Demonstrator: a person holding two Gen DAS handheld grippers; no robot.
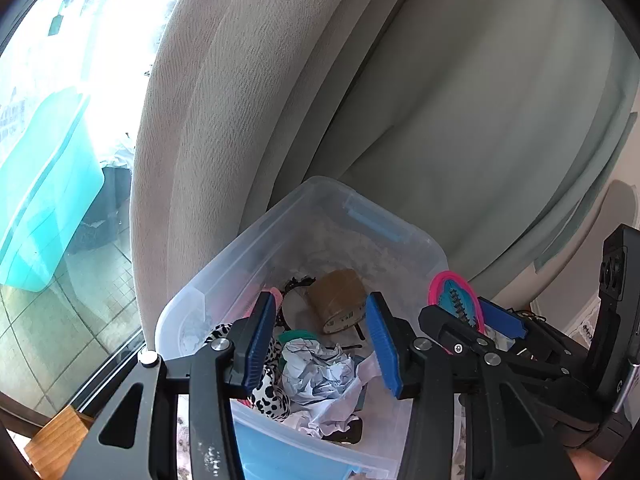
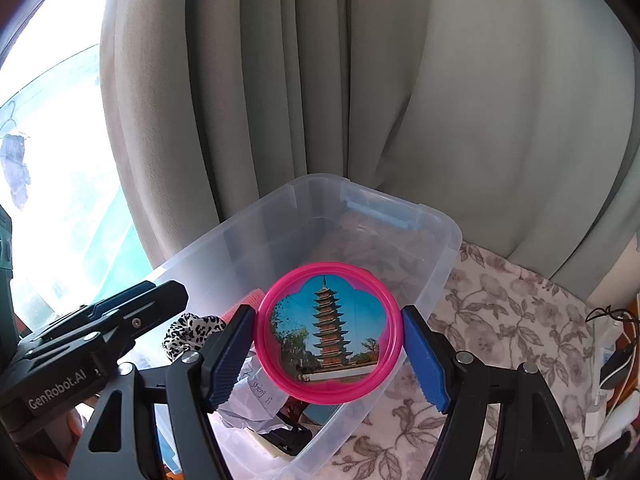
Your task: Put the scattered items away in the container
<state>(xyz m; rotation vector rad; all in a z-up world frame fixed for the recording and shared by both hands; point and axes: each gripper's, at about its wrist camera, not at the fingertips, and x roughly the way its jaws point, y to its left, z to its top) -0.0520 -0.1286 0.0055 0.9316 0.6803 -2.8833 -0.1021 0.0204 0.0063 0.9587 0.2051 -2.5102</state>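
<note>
pink-rimmed round disc (image 2: 328, 334) with a pagoda picture is pinched by its edges between the blue pads of the right gripper (image 2: 329, 354), held upright over the near right part of the clear plastic bin (image 2: 436, 220), not yet let go. one disc, one bin.

inside the bin already: one roll of brown tape (image 1: 340, 300), one crumpled white paper wad (image 1: 320, 376), one leopard-print scrunchie (image 1: 268, 384), a black toothed hairband (image 1: 298, 282) partly hidden, something pink (image 2: 244, 308) near the left wall, a black object (image 2: 290, 438) at the near end, can't tell what it is. bottom looks maybe a third covered.

left gripper (image 1: 322, 344) hovers over the bin's near end, jaws spread wide, nothing between them.

progress guess: most items are in, the disc is probably one of the last. the bin sits on a floral cloth (image 2: 500, 320), and the patch to its right shows no loose items. clutter at the far right edge (image 2: 612, 364), cables maybe, too blurry to count. grey curtain (image 2: 400, 80) behind, a teal tub (image 1: 44, 184) outside the window.

left to do: lower the disc, open the right jaws, check for leftovers.
</note>
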